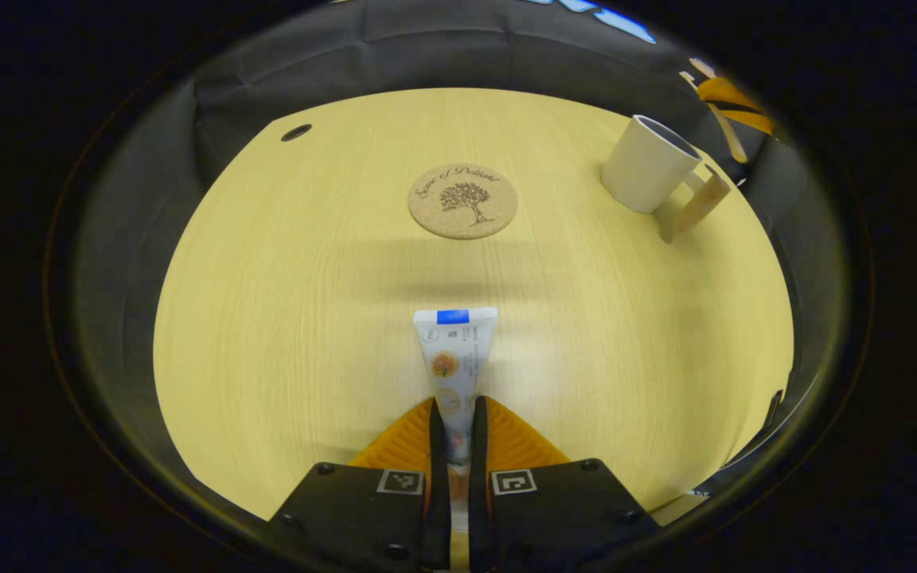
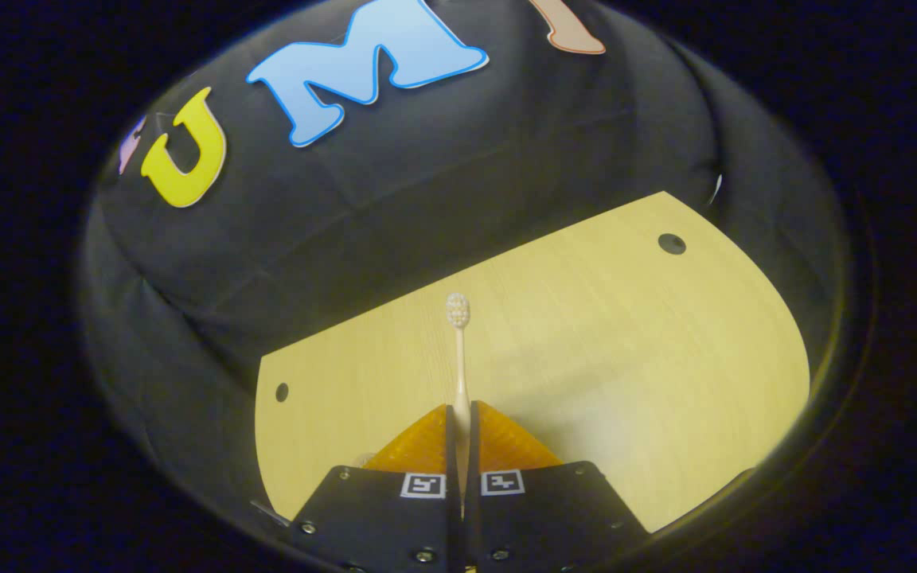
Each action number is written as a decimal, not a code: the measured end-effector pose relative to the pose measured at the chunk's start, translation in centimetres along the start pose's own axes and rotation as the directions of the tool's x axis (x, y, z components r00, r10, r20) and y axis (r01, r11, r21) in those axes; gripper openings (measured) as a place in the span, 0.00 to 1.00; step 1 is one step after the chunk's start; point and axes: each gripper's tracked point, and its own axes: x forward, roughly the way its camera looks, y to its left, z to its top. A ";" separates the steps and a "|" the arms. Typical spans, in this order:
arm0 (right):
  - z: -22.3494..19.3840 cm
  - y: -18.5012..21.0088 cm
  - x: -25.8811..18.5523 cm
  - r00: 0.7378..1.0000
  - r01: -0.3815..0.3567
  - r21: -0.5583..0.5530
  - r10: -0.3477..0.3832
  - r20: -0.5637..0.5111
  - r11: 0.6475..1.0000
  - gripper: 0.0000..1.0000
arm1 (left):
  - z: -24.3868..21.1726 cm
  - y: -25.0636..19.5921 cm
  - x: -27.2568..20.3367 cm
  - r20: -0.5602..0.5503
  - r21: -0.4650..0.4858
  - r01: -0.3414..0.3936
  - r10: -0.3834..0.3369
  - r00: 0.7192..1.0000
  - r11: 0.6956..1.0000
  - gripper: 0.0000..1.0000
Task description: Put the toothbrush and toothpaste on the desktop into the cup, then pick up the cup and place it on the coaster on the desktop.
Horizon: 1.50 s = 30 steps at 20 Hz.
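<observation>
Left gripper [image 1: 456, 434]: fingers pressed in on the toothpaste [image 1: 455, 362], pinching it at the near end. Tube sticks out forward over the desktop [image 1: 283, 318], flat crimped end pointing away.

Right gripper [image 2: 461, 434]: clamped on the toothbrush [image 2: 459, 358] handle, almost fully closed since the handle's so thin. Brush head points forward, out over the desk toward the wall.

Cup [image 1: 649, 163]: white, standing upright at the far right of the left gripper view, handle toward the near side, mouth looks free. Well apart from the tube.

Coaster [image 1: 462, 200]: cork round, straight ahead of the left gripper, nothing on it.

Step in hand: looks like both items are picked up and need carrying to the cup. Neither is in yet.

How I'd do it: one at a time, so the grippers don't crowd over that small mouth. Tip each item so it goes in end-first, get it centred over the opening, lower it past the rim, then let go.

Watch out: a light cup could tip if the tube bumps the rim sideways. The toothbrush grip is narrow, so it might swivel.
</observation>
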 end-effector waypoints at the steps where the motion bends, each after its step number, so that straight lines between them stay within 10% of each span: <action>1: 0.4 0.1 0.8 1.000 0.000 0.008 0.000 0.010 1.000 0.02 | 0.1 0.0 0.0 -0.001 -0.001 0.001 -0.001 1.000 1.000 0.17; 17: -2.4 2.1 6.2 0.998 -0.044 -0.133 0.050 0.043 0.990 0.07 | 0.1 0.0 -0.1 0.006 -0.024 -0.006 0.006 1.000 1.000 0.18; 23: -3.7 1.5 4.9 0.997 -0.060 -0.136 0.065 0.032 0.989 0.54 | 0.0 0.0 -0.1 0.022 -0.044 -0.007 0.008 1.000 0.999 0.18; 30: -4.6 -1.1 0.8 0.996 -0.060 -0.121 0.067 0.056 0.991 0.56 | 1.0 -0.1 -0.4 0.067 -0.045 -0.006 0.009 0.998 0.999 0.18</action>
